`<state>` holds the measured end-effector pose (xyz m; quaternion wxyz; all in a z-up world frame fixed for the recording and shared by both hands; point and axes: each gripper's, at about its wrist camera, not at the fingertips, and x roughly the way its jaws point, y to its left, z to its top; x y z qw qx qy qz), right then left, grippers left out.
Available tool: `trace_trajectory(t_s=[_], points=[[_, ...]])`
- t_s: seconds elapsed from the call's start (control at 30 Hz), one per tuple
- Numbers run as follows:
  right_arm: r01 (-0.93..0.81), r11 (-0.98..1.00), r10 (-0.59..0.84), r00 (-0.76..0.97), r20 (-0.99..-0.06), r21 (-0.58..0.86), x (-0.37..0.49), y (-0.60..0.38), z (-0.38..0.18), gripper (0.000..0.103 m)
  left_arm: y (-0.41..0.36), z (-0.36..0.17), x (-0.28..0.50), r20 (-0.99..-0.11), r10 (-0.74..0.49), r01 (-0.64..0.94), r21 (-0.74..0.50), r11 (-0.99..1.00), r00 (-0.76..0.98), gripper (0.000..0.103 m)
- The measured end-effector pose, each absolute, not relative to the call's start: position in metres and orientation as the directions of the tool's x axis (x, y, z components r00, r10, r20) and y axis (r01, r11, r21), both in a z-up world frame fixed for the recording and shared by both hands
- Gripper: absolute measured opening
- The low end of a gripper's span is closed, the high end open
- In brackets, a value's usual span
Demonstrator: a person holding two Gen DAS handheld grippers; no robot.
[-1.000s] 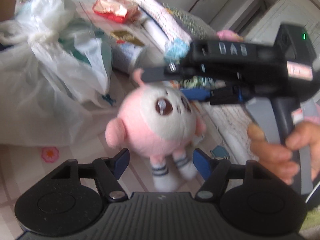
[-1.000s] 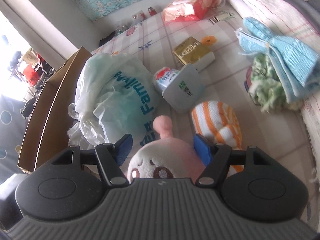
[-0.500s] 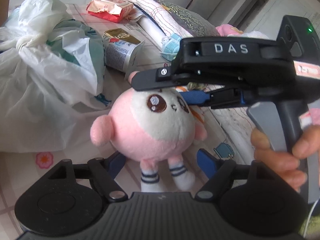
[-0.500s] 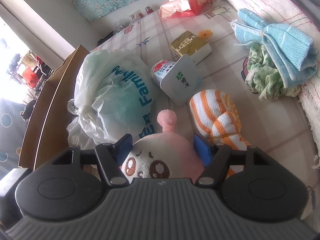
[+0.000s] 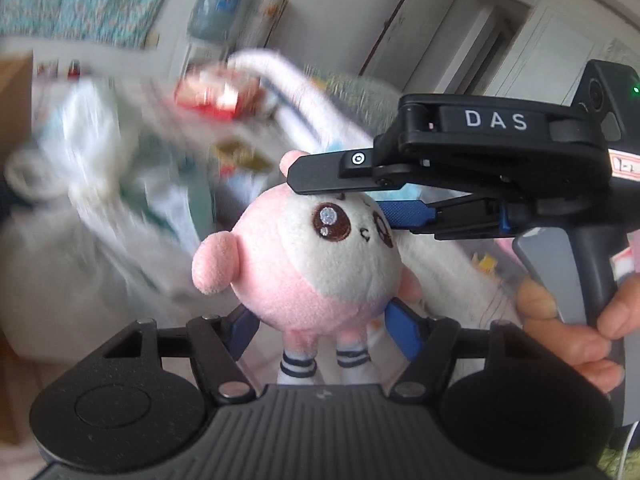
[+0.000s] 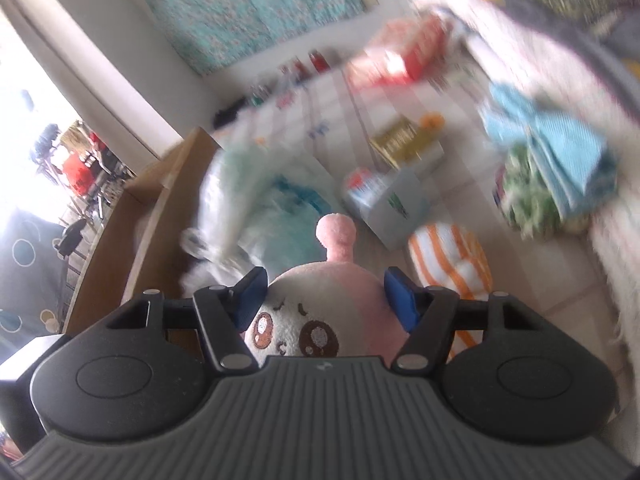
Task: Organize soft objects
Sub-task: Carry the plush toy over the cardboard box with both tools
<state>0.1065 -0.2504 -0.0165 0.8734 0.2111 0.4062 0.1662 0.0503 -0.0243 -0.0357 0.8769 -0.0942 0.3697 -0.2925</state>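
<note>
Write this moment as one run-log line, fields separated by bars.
step: carry toy | right gripper: shut on pink plush toy | left gripper: open below toy | background: blurred

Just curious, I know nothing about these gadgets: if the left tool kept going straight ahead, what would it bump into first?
Probably the pink plush toy: it sits right between the left tool's blue fingers, held by the right tool. Depth is unclear, but nothing appears nearer.
</note>
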Motion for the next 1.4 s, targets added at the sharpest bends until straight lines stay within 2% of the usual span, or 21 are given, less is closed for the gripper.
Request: trace_trajectory(t_s=[0.17,0.37,0.5,0.6,0.77,0.97,1.2,1.4], points=[[-0.225,0.847,0.496,0.659,-0.565,0.481,0.111,-0.224,0.037,0.064,0.008,0.009,0.049,-0.518,-0.545,0.428,-0.338,0.838,0.659,0.07],[-0.407,0.779,0.622,0.603,-0.5,0.478,0.143,-0.15,0.098,0.065,0.084,0.055,0.056,-0.485,-0.435,0.289,-0.348,0.892,0.759,0.07],[-0.516,0.712,0.702,0.51,-0.497,0.476,0.17,-0.074,0.124,0.065,0.137,0.073,0.064,-0.53,-0.316,0.154,-0.327,0.932,0.787,0.07],[-0.557,0.67,0.738,0.427,-0.523,0.49,0.192,-0.015,0.128,0.065,0.177,0.069,0.08,-0.599,-0.267,0.05,-0.353,0.934,0.755,0.07],[-0.55,0.643,0.743,0.279,-0.608,0.533,0.229,0.071,0.106,0.065,0.233,0.037,0.112,-0.712,-0.259,-0.077,-0.403,0.912,0.652,0.07],[-0.455,0.679,0.692,0.133,-0.709,0.577,0.261,0.129,0.046,0.064,0.282,-0.012,0.142,-0.826,-0.299,-0.193,-0.431,0.881,0.479,0.071],[-0.376,0.722,0.651,0.083,-0.755,0.581,0.282,0.141,-0.006,0.063,0.297,-0.051,0.179,-0.895,-0.251,-0.294,-0.368,0.882,0.369,0.073],[-0.382,0.754,0.609,0.104,-0.786,0.534,0.294,0.145,-0.019,0.063,0.297,-0.058,0.183,-0.901,-0.227,-0.326,-0.354,0.877,0.37,0.072]])
